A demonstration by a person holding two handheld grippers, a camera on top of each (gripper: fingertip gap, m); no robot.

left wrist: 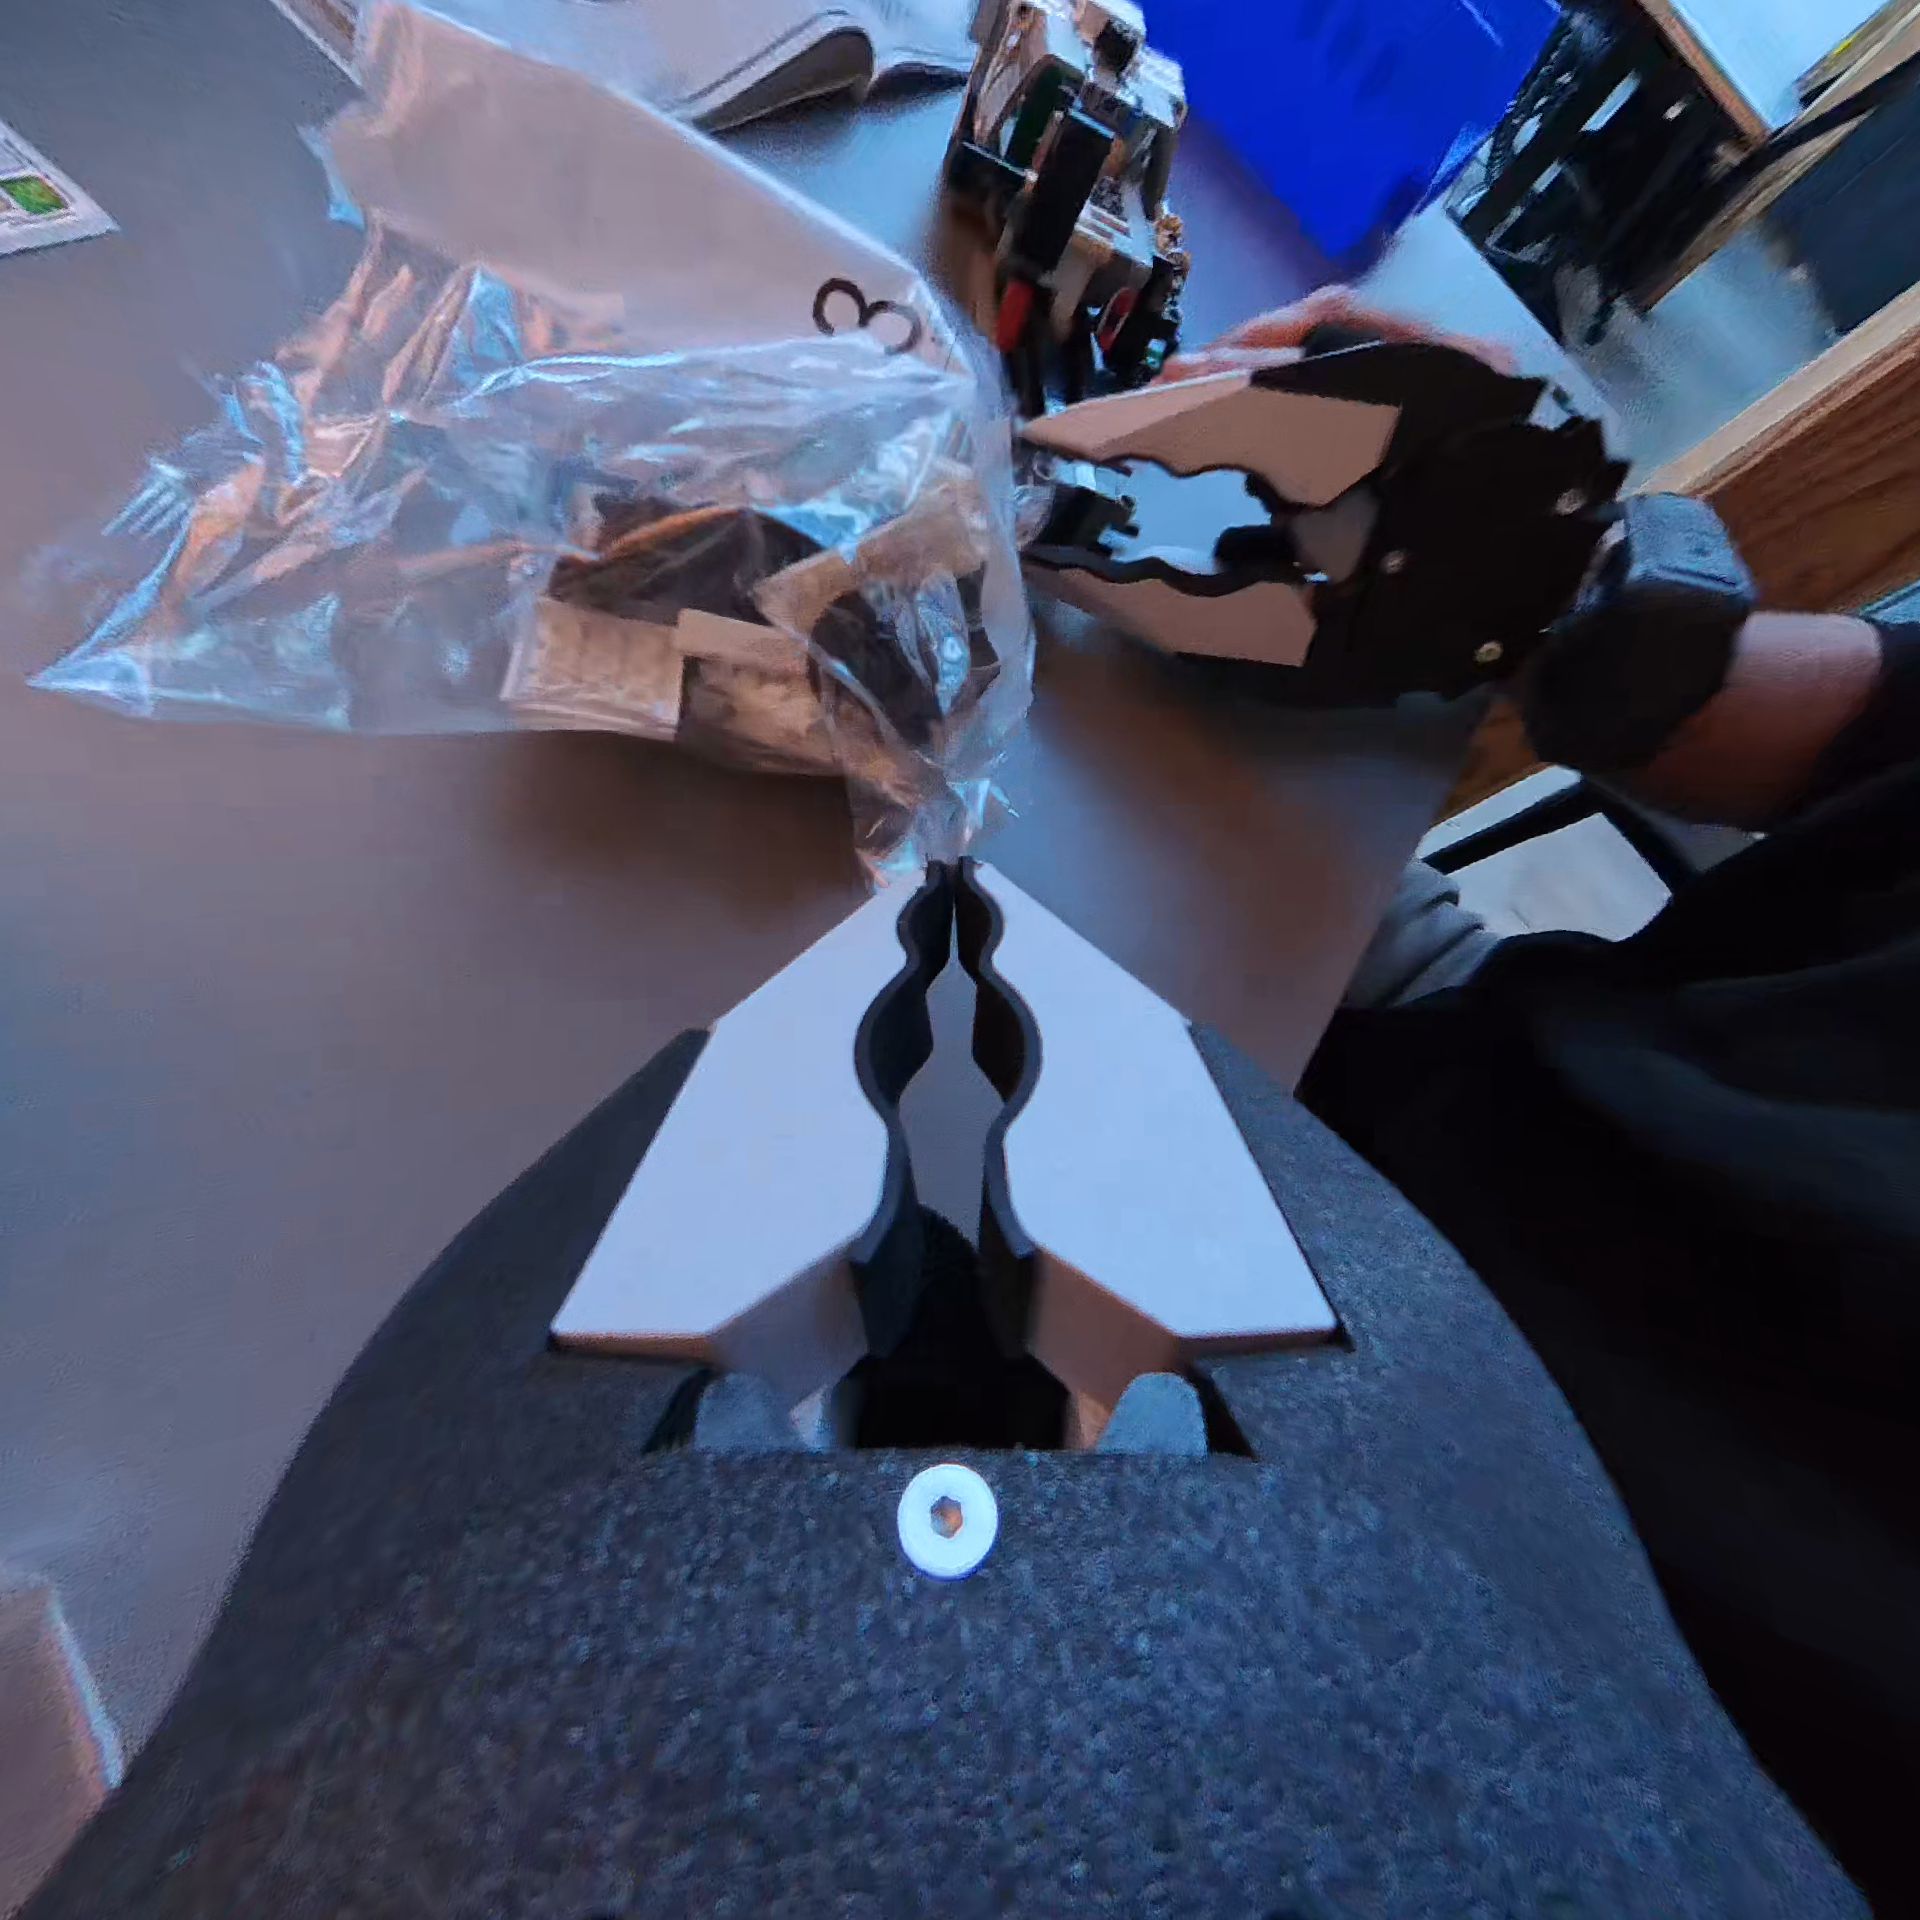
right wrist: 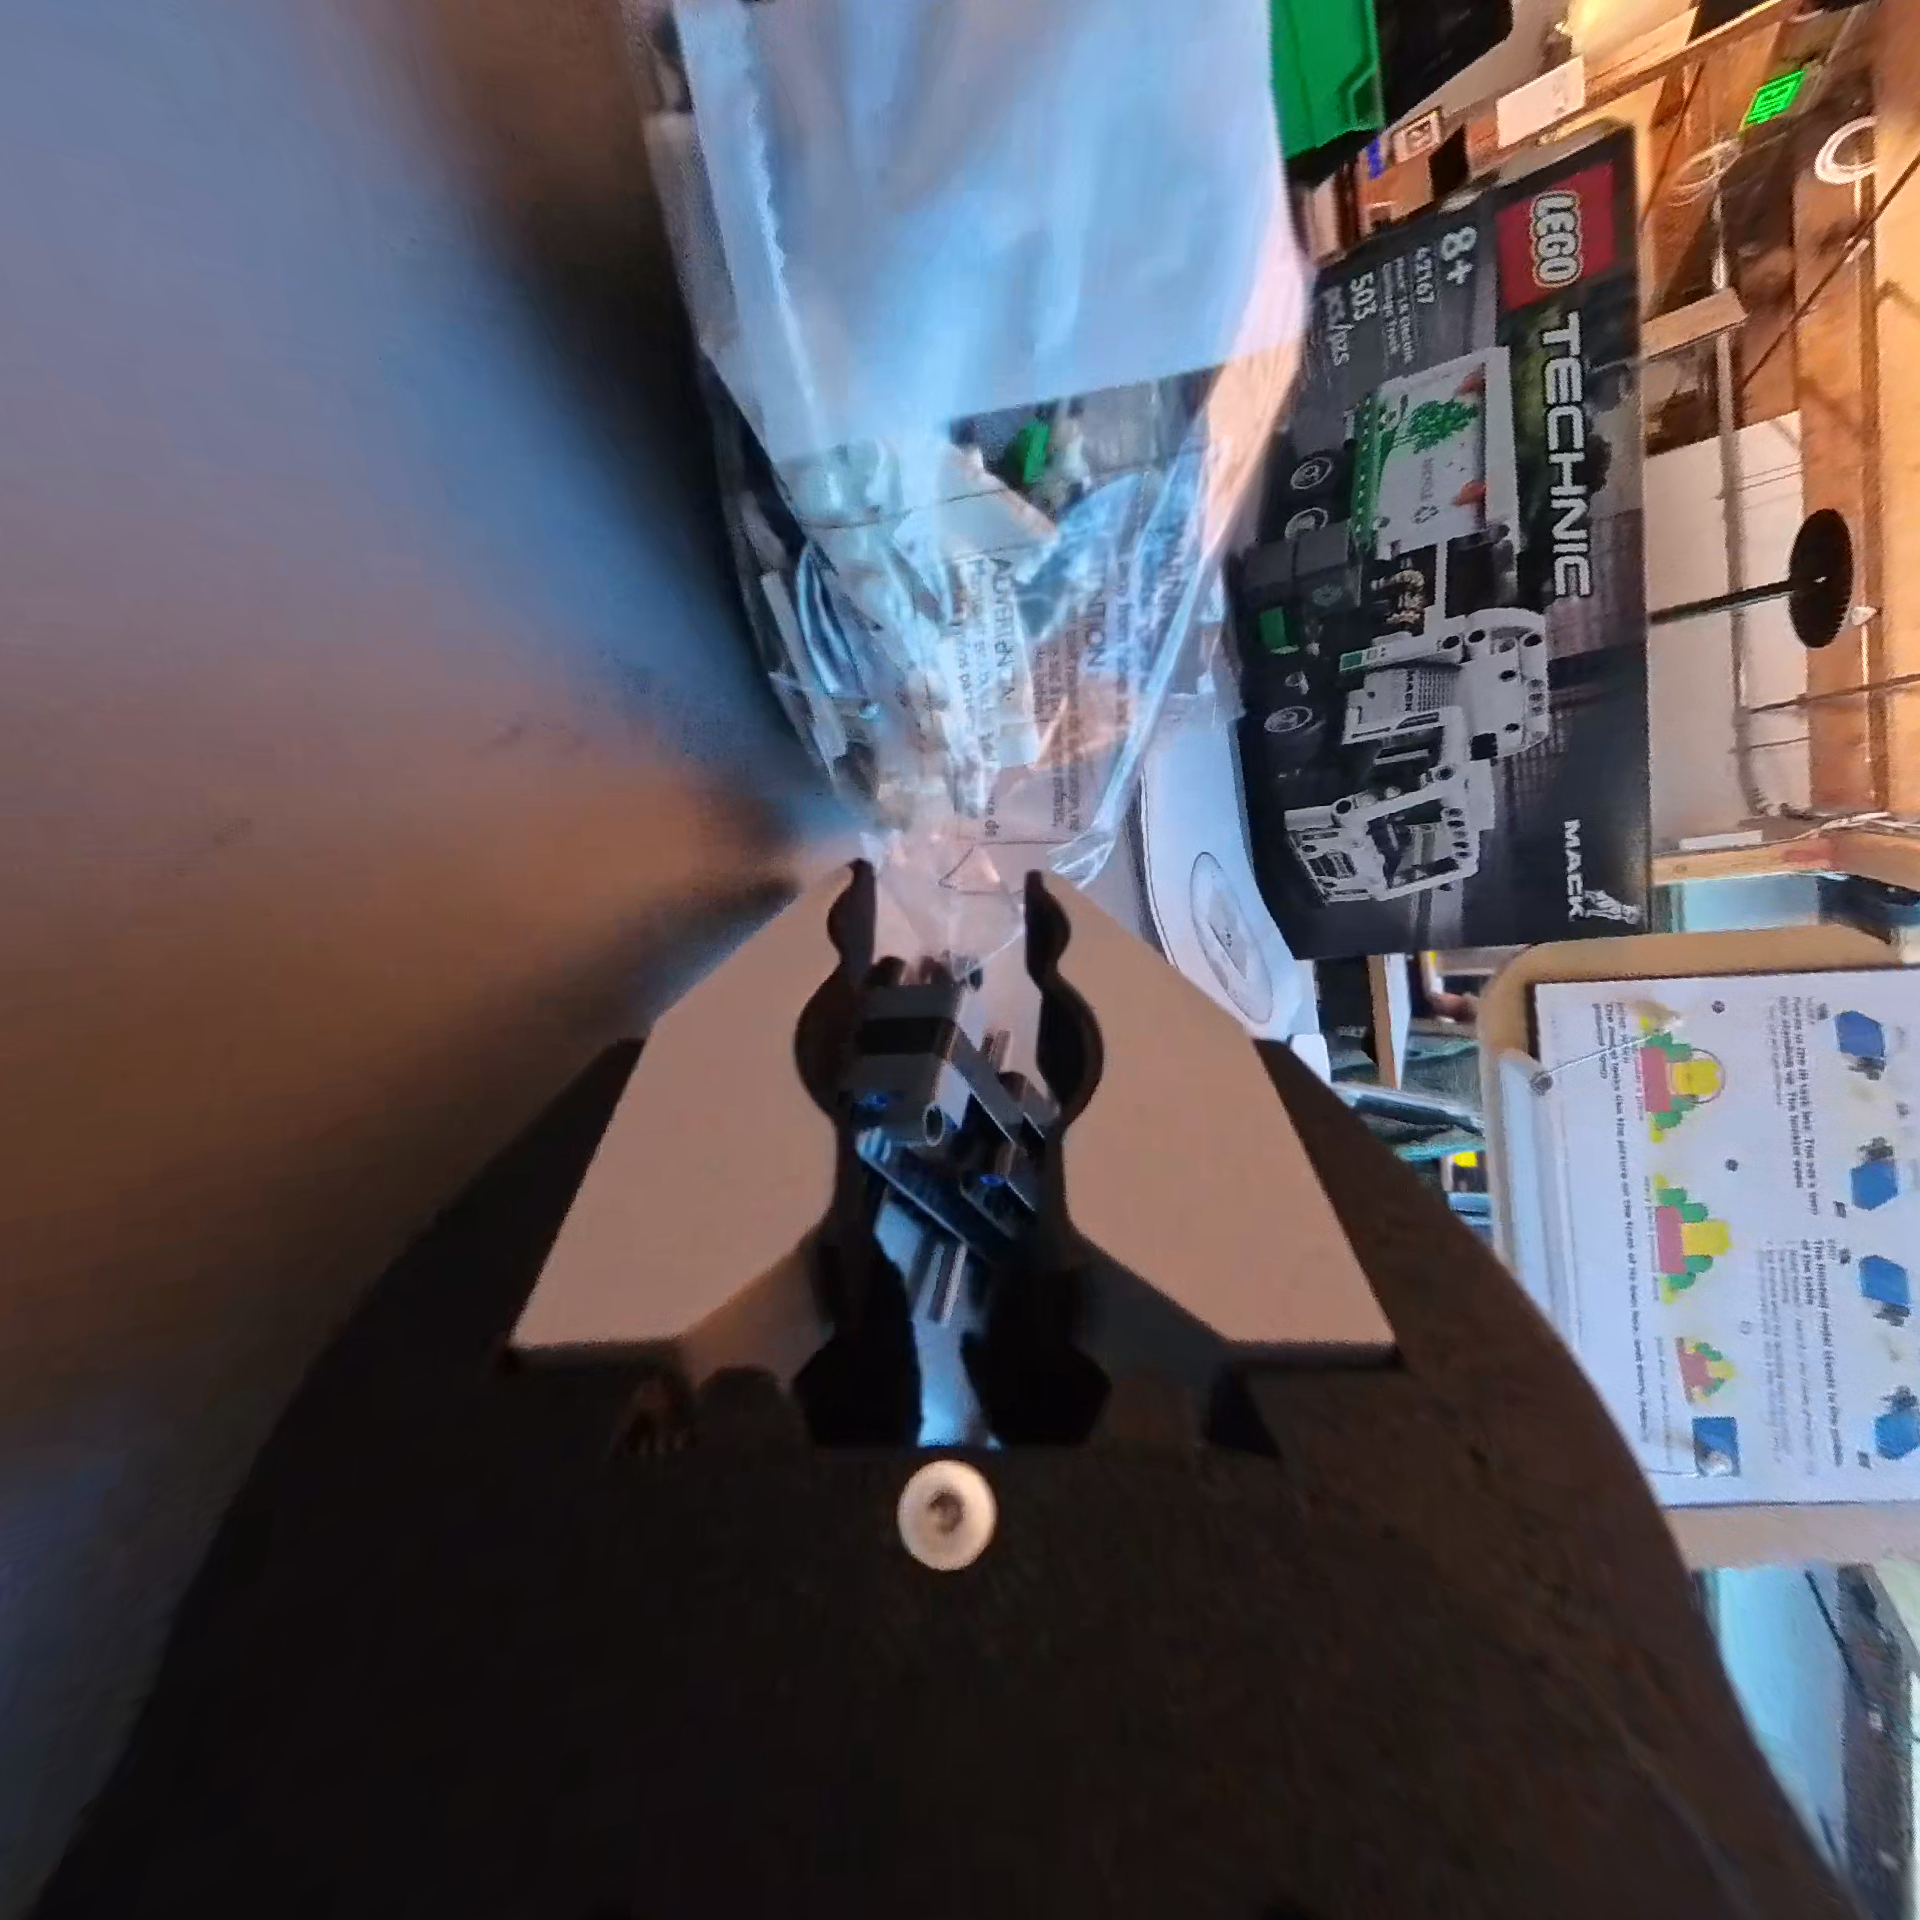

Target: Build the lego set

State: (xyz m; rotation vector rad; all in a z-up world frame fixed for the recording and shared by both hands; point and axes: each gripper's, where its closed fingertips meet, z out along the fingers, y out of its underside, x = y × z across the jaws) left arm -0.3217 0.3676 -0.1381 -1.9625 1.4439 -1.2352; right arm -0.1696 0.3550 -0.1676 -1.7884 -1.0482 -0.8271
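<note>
A clear plastic bag (left wrist: 623,468) of brown, black and tan Lego pieces hangs between both grippers above the brown table (left wrist: 312,1039). My left gripper (left wrist: 951,868) is shut on the bag's near corner. My right gripper (left wrist: 1029,494) comes in from the right at the bag's other end. In the right wrist view the bag (right wrist: 987,623) runs up from my right gripper (right wrist: 945,883), whose jaws stand a little apart around a bunched end holding grey and black pieces (right wrist: 935,1091). A partly built dark model (left wrist: 1081,187) stands behind the bag.
The Lego set box (right wrist: 1507,571) stands behind the bag. A printed picture sheet on a stand (right wrist: 1714,1247) is to its right. An open booklet (left wrist: 790,62) lies at the table's far side, a blue bin (left wrist: 1351,104) beyond. A sleeved arm (left wrist: 1766,707) holds the right gripper. There is about 15 cm between the tips of the two grippers.
</note>
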